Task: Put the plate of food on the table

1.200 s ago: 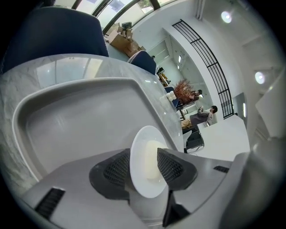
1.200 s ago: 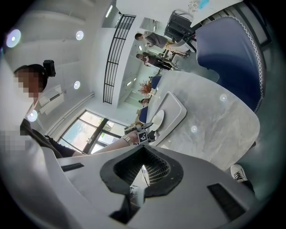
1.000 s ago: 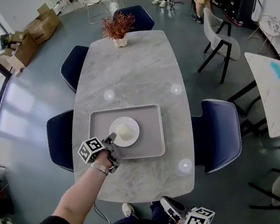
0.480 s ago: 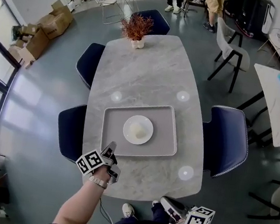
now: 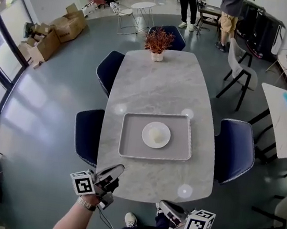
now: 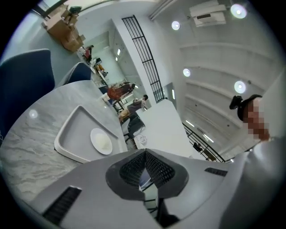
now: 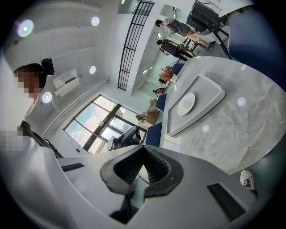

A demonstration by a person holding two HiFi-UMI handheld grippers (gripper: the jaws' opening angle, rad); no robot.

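- Two grippers show at the bottom of the head view, both short of the near edge of the table [image 5: 157, 87]. The left gripper [image 5: 114, 172] hangs just off that edge toward its left corner. The right gripper [image 5: 165, 209] is lower, close to the person's body. The plate [image 5: 156, 134], with a pale mound of food on it, sits in the middle of the grey tray [image 5: 129, 146]. The tray lies flat on the table, its long side running left to right. From the left gripper the plate lies forward and to the right; from the right gripper, forward and a little left. The left one looks the nearer
- Left gripper view: the left gripper [image 6: 144, 156] has its ribbed pads pressed together with nothing between them. The plate [image 6: 101, 141] lies up and left of the tips, well apart from them, inside the tray [image 6: 80, 125]
- Right gripper view: the right gripper [image 7: 143, 150] is closed tip to tip and likewise empty. The plate [image 7: 186, 103] lies up and right of the tips, well apart, in the tray [image 7: 210, 96] on the table [image 7: 250, 129]
- Judged from this, lifting the plate out of the tray would mean opening a gripper first and reaching over the tray's near rim, and the left has the shorter way
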